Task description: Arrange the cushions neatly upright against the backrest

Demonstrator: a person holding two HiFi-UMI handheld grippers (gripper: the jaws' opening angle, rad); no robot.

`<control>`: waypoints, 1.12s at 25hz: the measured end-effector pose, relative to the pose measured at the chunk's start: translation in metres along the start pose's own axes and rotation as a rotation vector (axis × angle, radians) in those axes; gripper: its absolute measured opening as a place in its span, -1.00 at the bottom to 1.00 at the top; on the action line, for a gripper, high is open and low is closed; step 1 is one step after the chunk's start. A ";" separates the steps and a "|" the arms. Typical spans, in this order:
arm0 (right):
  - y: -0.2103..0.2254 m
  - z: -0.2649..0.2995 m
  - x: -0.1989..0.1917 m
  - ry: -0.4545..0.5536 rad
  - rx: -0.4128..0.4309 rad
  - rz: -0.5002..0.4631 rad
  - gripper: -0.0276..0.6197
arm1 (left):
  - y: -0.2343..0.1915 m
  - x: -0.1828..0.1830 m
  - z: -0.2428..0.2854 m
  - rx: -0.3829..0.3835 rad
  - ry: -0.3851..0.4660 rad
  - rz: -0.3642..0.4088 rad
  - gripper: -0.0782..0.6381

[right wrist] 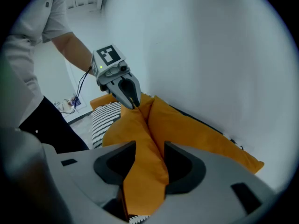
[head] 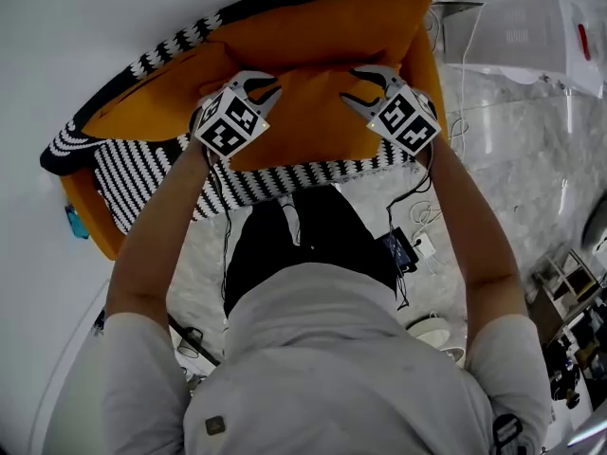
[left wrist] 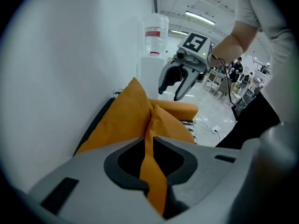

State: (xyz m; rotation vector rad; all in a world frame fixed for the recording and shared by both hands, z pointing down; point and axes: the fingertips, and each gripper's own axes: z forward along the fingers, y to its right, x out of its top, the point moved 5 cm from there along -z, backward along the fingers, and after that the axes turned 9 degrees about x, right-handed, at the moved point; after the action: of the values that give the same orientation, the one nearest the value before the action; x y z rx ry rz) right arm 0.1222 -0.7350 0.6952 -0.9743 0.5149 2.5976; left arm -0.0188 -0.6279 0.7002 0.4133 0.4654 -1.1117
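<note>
Sofa [head: 152, 180] against white wall [head: 57, 45]: left gripper [head: 265, 87] pinching orange cushion [head: 305, 112] fold; right gripper [head: 349, 87] released, astride it.

Orange cushion [head: 313, 36]: fold lost behind the bodies of left gripper [head: 264, 91] and right gripper [head: 353, 87], back of their fingers. Striped cushion [head: 142, 173]: far part covered by the orange one, beneath the fingers. Furniture [left wrist: 216, 80] far beyond the fingers: too small to identify.

The person wears a pale grey short-sleeved shirt [head: 332, 349] and black trousers [head: 322, 240]. The left gripper [head: 266, 88] and right gripper [head: 349, 86] are light grey with dark curved tongs. At six o'clock of each sits a white cube [head: 228, 124] of black square markers, trailing black cables [head: 226, 245].
</note>
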 end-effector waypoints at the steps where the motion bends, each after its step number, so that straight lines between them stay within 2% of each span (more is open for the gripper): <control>1: 0.005 0.006 -0.005 -0.027 0.015 -0.011 -0.31 | -0.002 -0.003 0.008 -0.010 -0.018 0.015 -0.60; 11: 0.045 0.074 -0.042 -0.216 0.191 -0.103 -0.23 | -0.015 -0.044 0.076 -0.127 -0.184 0.130 -0.38; 17: 0.055 0.114 -0.062 -0.313 0.262 -0.128 -0.19 | -0.018 -0.072 0.101 -0.218 -0.288 0.173 -0.37; 28: 0.083 0.162 -0.099 -0.375 0.337 -0.049 -0.14 | -0.030 -0.090 0.132 -0.258 -0.406 0.230 -0.33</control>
State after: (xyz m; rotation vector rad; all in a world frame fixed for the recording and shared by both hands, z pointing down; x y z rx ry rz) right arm 0.0675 -0.7545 0.8944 -0.3756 0.7782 2.4545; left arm -0.0600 -0.6427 0.8569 0.0086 0.1915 -0.8690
